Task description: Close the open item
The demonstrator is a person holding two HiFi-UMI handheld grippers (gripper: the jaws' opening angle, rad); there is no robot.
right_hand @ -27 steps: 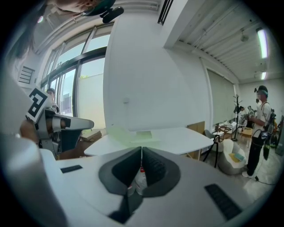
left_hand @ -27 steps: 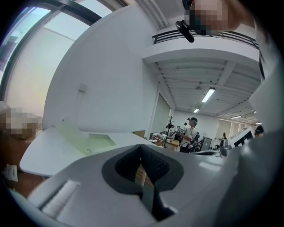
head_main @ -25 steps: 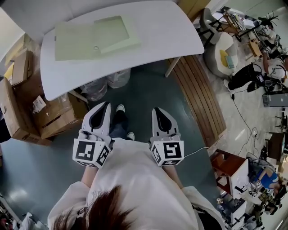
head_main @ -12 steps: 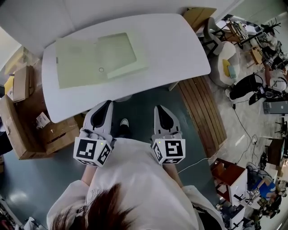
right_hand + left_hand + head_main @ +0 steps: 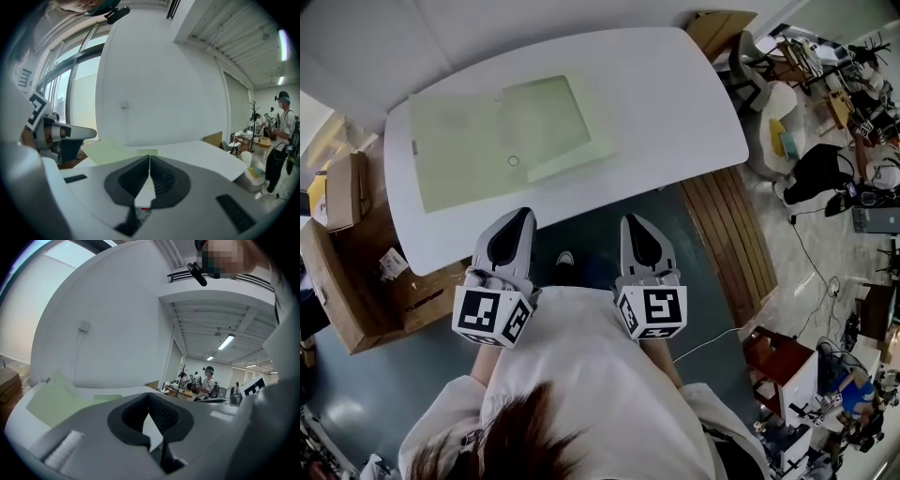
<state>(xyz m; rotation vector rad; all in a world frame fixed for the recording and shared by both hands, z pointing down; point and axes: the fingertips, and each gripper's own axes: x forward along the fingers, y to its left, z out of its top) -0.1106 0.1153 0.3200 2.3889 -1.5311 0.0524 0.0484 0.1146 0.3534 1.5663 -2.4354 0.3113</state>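
Note:
A pale green folder (image 5: 502, 141) lies open on the white table (image 5: 675, 103), its smaller flap spread to the right and a small ring near its middle. In the left gripper view the folder (image 5: 51, 397) shows at the left, and in the right gripper view the folder (image 5: 110, 150) lies just beyond the jaws. My left gripper (image 5: 521, 214) and right gripper (image 5: 628, 219) hover side by side below the table's near edge, close to my body. Both are shut with nothing between their jaws, and neither touches the folder.
Cardboard boxes (image 5: 347, 272) stand on the floor at the left of the table. A slatted wooden panel (image 5: 727, 234) lies at the right. Beyond it are chairs, bags and cables (image 5: 825, 159). People stand far off in the room (image 5: 281, 136).
The table and folder have slid lower and nearer in the head view as I step closer. Both grippers keep their pose and stay shut.

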